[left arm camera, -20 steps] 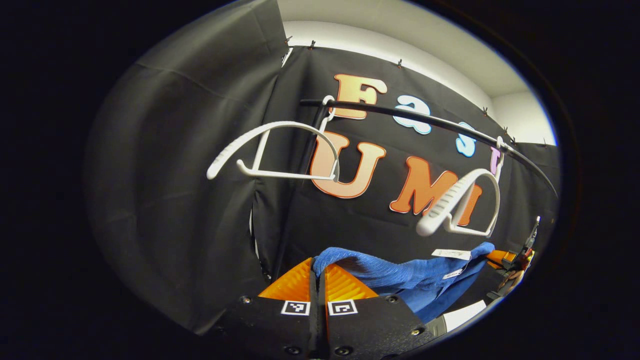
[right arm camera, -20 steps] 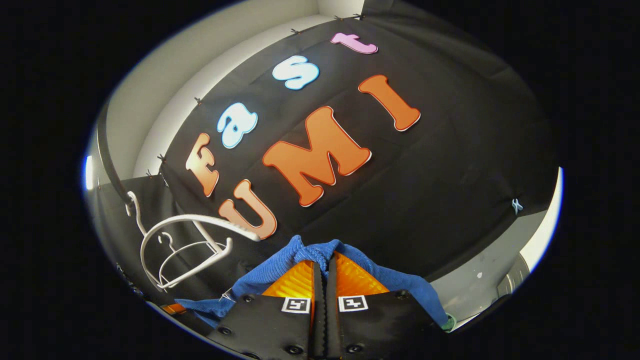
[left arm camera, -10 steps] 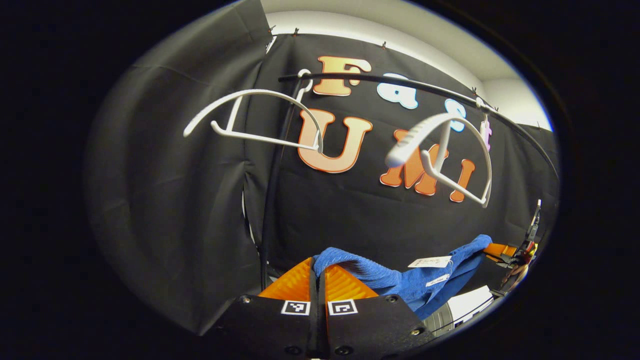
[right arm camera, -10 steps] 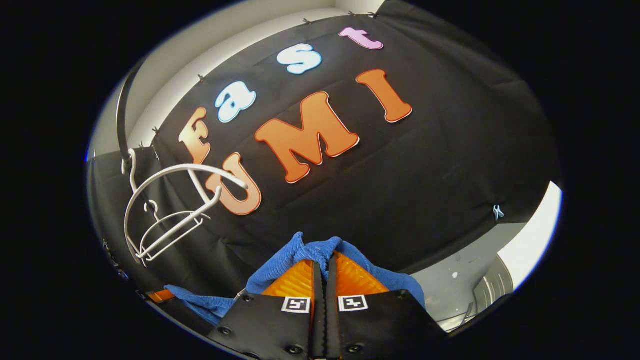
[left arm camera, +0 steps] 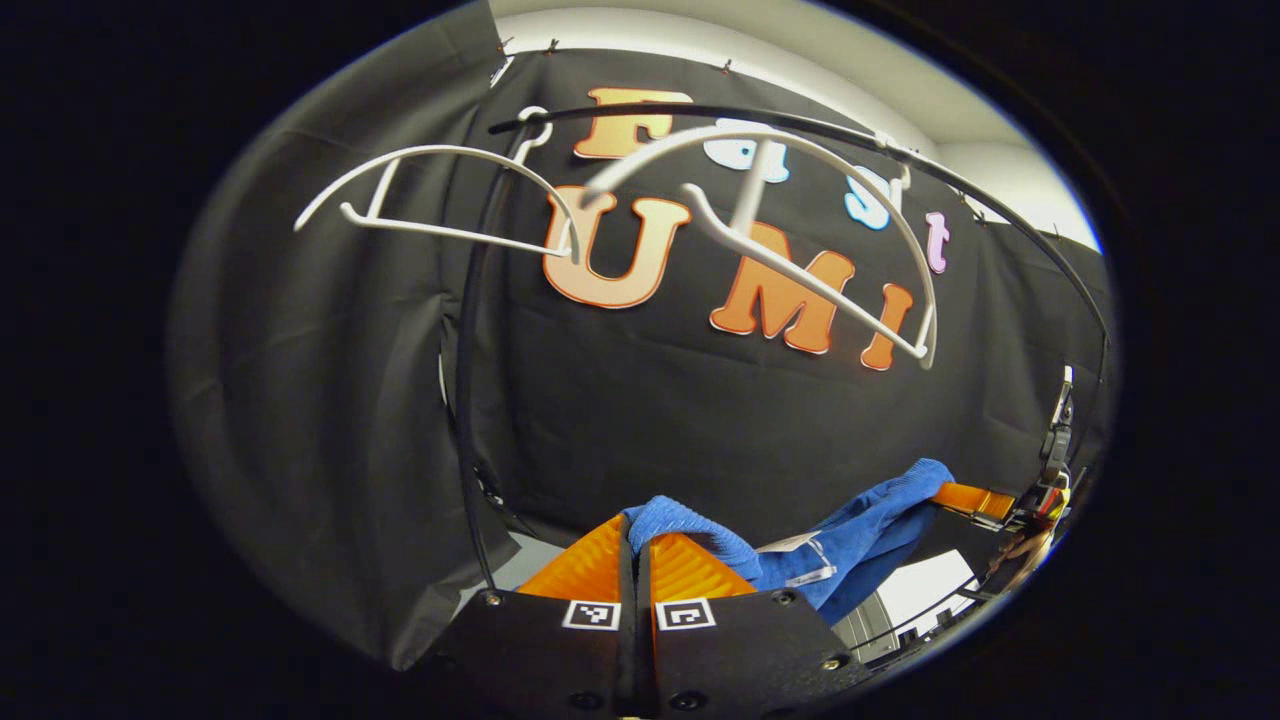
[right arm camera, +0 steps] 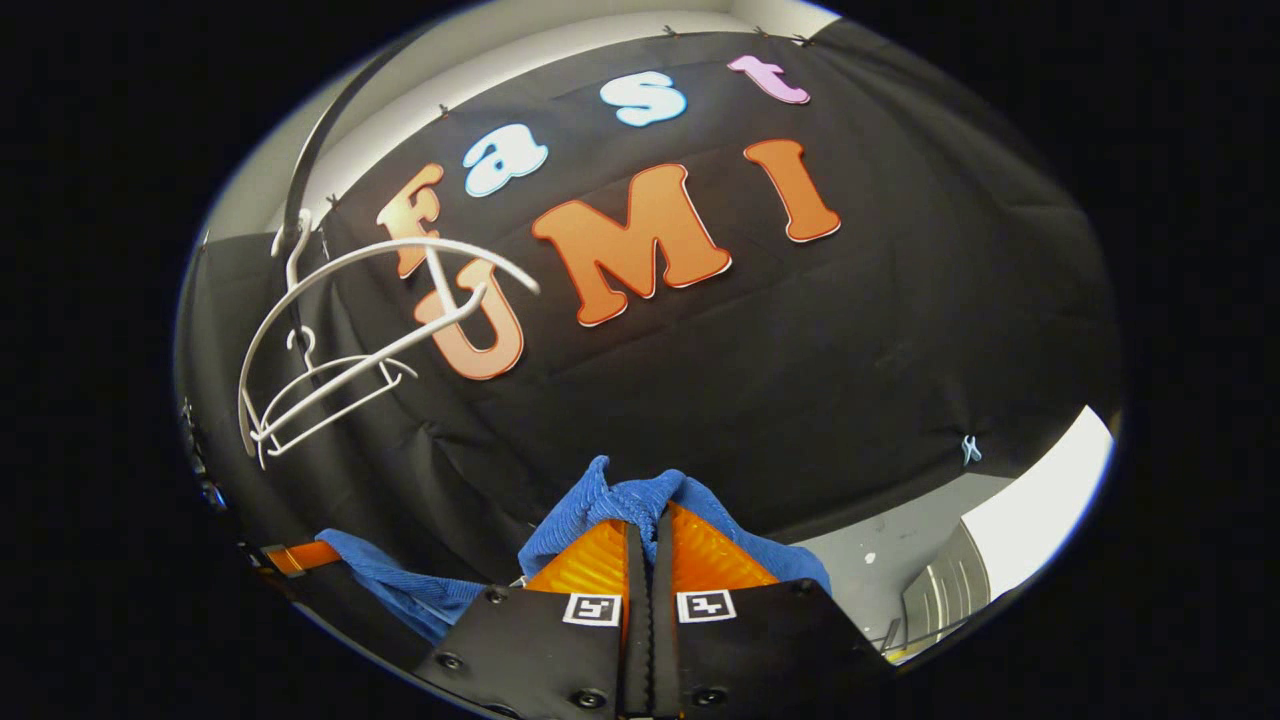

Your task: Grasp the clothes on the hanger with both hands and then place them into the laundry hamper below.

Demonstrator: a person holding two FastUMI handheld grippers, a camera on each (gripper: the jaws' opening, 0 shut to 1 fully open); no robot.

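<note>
I hold a blue shirt (left arm camera: pixel 860 520) between my two tongs. My left tongs (left arm camera: pixel 636 545) are pressed together, and they pinch one end of the shirt. My right tongs (right arm camera: pixel 640 525) are pressed together too, and they pinch the other end, with the cloth bunched up over the tips. The shirt hangs like a little bridge from one hand to the other. In the left gripper view I can see my other tongs far off at the end of the cloth.

The shirt is off its hanger now. Two white hangers (left arm camera: pixel 760 230) hang bare on the black rail (left arm camera: pixel 1000 215) high above my hands. The near one tilts a bit. So the first part of my job looks done: I have the shirt in both tongs and it is free.

What is left is the drop. I think I need to bring both hands down and let go over the hamper. A slatted, pale thing (right arm camera: pixel 940 590) peeks out low at the edge, but I cannot tell if that is the hamper. The shirt is not in it yet.
</note>
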